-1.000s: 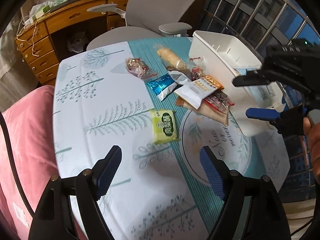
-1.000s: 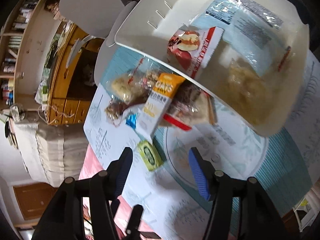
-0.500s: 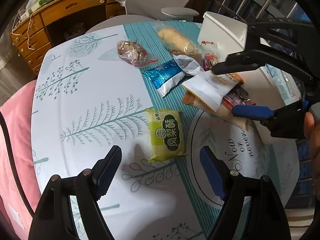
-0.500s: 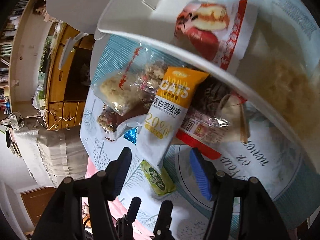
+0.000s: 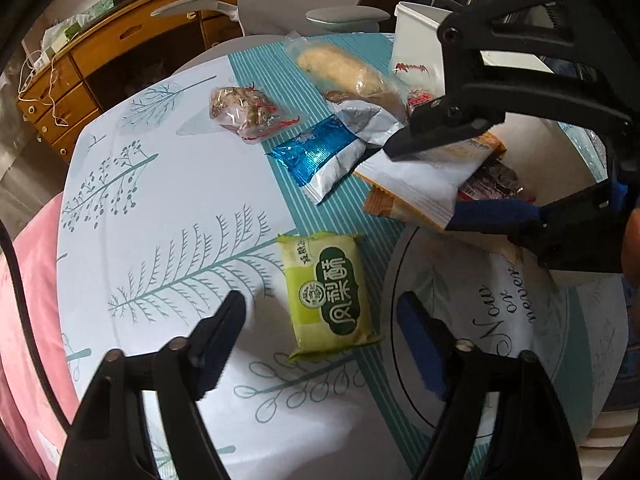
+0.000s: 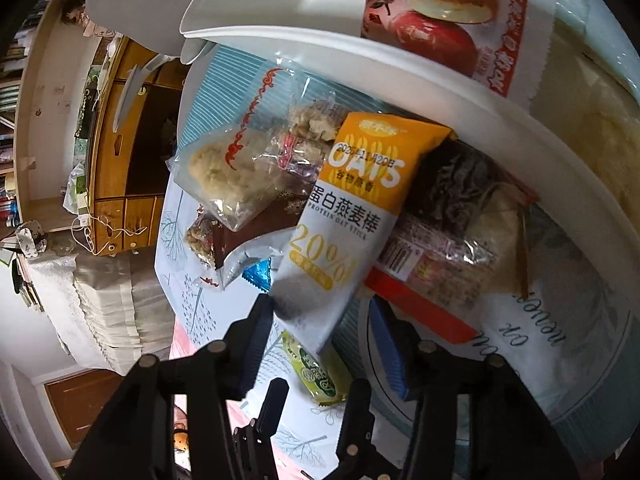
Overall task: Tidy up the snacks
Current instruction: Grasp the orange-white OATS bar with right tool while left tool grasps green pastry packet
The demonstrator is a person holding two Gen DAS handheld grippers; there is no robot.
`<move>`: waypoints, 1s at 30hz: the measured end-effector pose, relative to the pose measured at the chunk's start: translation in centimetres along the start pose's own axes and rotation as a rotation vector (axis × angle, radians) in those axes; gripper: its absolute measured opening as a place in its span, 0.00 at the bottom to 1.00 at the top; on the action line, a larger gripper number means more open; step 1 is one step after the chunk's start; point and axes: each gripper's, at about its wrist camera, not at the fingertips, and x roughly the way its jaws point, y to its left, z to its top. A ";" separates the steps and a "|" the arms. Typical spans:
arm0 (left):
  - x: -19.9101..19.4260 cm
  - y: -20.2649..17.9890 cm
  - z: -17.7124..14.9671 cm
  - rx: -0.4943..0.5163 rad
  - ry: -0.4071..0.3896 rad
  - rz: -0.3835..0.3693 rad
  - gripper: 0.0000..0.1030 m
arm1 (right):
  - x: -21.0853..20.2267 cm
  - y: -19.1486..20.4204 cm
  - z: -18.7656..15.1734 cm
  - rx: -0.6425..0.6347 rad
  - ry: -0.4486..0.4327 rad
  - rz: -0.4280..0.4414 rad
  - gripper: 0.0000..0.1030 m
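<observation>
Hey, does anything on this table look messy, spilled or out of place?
Nothing is spilled or torn. The snacks lie in a loose heap beside the white bin: the oats bar packet is stacked askew over other wrappers. The green pastry packet and a clear-wrapped nut snack lie apart on the tablecloth.
</observation>
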 end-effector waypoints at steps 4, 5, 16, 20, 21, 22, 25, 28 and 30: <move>0.6 0.0 0.1 -0.002 0.015 0.006 0.56 | 0.1 0.3 0.5 -0.034 0.010 0.006 0.37; 0.8 0.1 0.3 -0.003 0.018 0.006 0.54 | 0.2 0.4 0.6 -0.039 0.014 0.003 0.36; 0.7 0.2 0.3 0.004 -0.005 0.024 0.35 | 0.2 0.3 0.8 -0.057 0.047 -0.001 0.25; 0.1 0.6 0.0 -0.011 0.001 0.027 0.34 | -0.3 0.1 0.6 -0.062 0.039 0.004 0.17; -0.1 0.6 -0.1 -0.012 0.000 0.027 0.34 | -0.5 0.1 0.5 -0.061 0.036 0.004 0.17; -0.4 0.6 -0.2 -0.012 -0.003 0.026 0.34 | -0.6 0.0 0.3 -0.064 0.034 0.002 0.17; -1.4 0.8 -0.4 -0.012 -0.012 0.024 0.34 | -1.0 -0.1 -0.1 -0.069 0.025 -0.001 0.17; -2.7 1.0 -0.8 -0.012 -0.022 0.023 0.34 | -1.5 -0.3 -0.9 -0.069 0.021 -0.001 0.17; -3.5 1.1 -1.1 -0.010 -0.029 0.026 0.34 | -2.0 -0.2 -1.6 -0.079 0.014 -0.001 0.17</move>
